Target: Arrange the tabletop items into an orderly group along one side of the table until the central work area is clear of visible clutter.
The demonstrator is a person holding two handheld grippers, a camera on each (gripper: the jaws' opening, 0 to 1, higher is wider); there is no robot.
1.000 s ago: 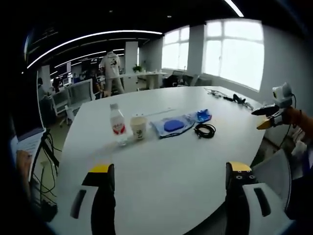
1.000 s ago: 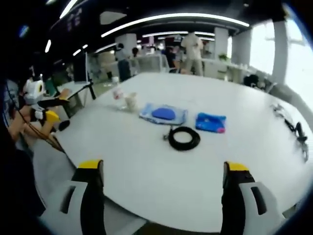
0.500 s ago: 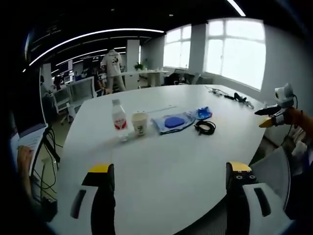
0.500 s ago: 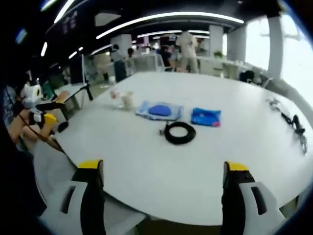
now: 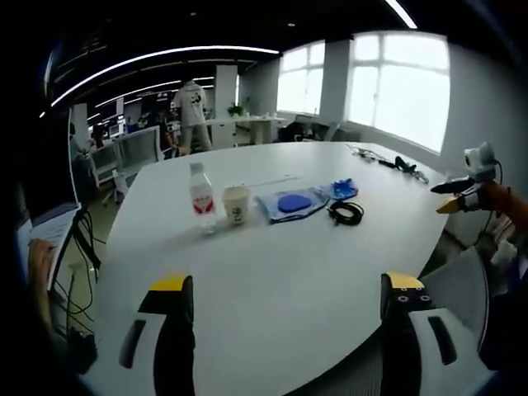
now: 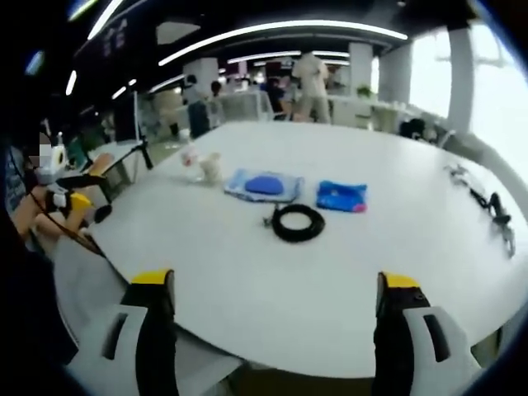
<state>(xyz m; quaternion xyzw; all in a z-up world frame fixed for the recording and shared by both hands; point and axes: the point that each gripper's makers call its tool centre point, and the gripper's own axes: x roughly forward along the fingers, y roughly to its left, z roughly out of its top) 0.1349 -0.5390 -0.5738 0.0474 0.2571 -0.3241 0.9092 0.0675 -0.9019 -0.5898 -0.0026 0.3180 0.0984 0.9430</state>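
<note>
White table [image 5: 272,280] bore a bottle [image 5: 201,196] beside a cup [image 5: 236,204], contents unclear; your left gripper [image 5: 283,330] and right gripper [image 6: 270,330] gaped, holding nothing.

We see our right gripper [image 6: 268,330] with jaws spread over the white table [image 6: 346,272]; a black cable coil [image 6: 298,222] lies beside a blue packet [image 6: 341,195].

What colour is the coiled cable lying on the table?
Black. The coiled cable shows best in the right gripper view, on the white table.
</note>
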